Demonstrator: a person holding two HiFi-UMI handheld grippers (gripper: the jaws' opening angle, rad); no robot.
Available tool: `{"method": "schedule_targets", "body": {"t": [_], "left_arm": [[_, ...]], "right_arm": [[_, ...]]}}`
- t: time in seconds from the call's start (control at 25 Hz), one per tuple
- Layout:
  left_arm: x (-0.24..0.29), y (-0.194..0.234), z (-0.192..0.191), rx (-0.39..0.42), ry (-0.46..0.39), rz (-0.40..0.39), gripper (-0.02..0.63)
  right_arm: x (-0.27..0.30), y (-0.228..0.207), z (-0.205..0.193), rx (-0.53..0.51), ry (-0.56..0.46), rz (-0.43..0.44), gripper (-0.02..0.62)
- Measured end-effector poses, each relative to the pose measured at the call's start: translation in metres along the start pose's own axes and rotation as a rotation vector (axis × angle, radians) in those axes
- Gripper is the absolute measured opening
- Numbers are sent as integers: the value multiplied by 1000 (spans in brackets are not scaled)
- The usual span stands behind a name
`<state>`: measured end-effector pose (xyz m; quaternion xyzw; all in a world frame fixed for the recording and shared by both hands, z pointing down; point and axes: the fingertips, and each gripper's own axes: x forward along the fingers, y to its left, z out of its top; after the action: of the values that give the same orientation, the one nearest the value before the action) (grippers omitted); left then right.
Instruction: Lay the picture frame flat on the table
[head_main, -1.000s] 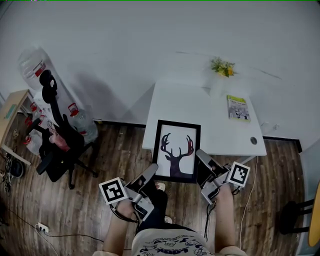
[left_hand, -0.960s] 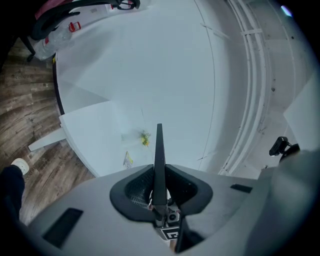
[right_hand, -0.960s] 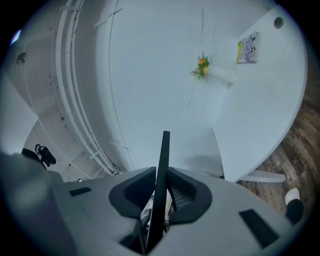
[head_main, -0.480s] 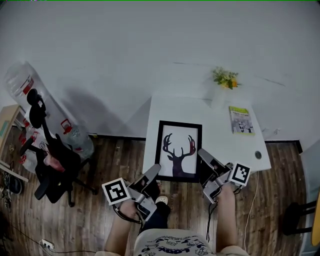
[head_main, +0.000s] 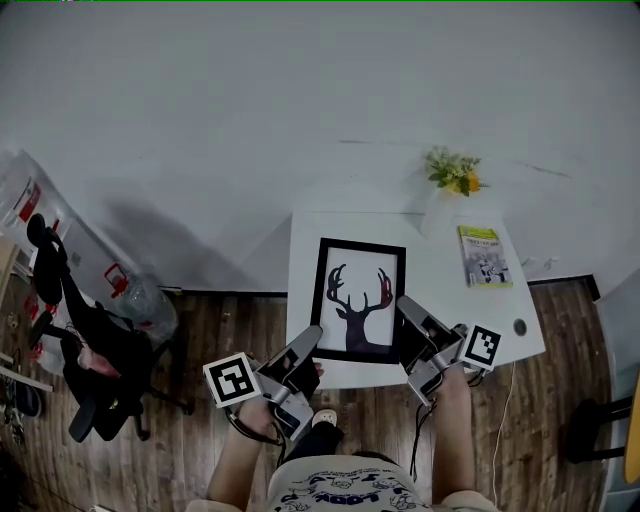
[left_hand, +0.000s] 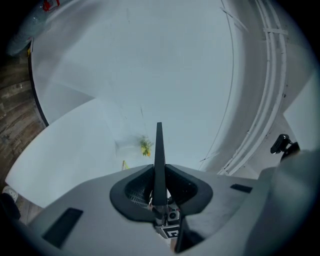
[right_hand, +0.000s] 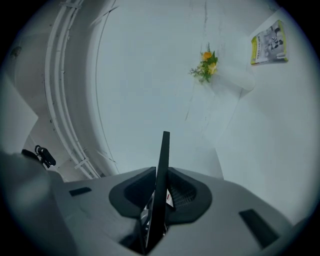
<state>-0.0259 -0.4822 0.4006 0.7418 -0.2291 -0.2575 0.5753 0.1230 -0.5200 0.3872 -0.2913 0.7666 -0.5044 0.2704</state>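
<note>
The picture frame (head_main: 361, 297), black-edged with a dark deer silhouette on white, is held face up over the near left part of the white table (head_main: 450, 305). My left gripper (head_main: 312, 338) is shut on its lower left corner. My right gripper (head_main: 405, 310) is shut on its lower right edge. In the left gripper view the frame's thin black edge (left_hand: 159, 160) stands pinched between the pads of the left gripper (left_hand: 159, 189). The right gripper view shows the same edge-on frame (right_hand: 162, 170) clamped in the right gripper (right_hand: 159, 197). Whether the frame touches the tabletop cannot be told.
A yellow-green booklet (head_main: 483, 256) lies at the table's right, and a white vase with yellow flowers (head_main: 455, 172) stands at its far edge by the wall. An office chair (head_main: 85, 345) and water bottles (head_main: 135, 295) stand on the wood floor at left.
Both grippers and the frame have moved forward together. The frame, which hung partly over the floor before the table's near edge, now lies over the tabletop. The grips are unchanged.
</note>
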Motion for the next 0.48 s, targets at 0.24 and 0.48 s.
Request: {"method": "schedule_targets", "body": {"t": [0.24,0.48], "left_arm": [[20,20,22,-19,25,17,83],[37,46,25,-45,35,54,83]], "right_arm": [[17,-24,14,22,-20,-34,83],[19,-55,23,51,-16,-93,83]]}}
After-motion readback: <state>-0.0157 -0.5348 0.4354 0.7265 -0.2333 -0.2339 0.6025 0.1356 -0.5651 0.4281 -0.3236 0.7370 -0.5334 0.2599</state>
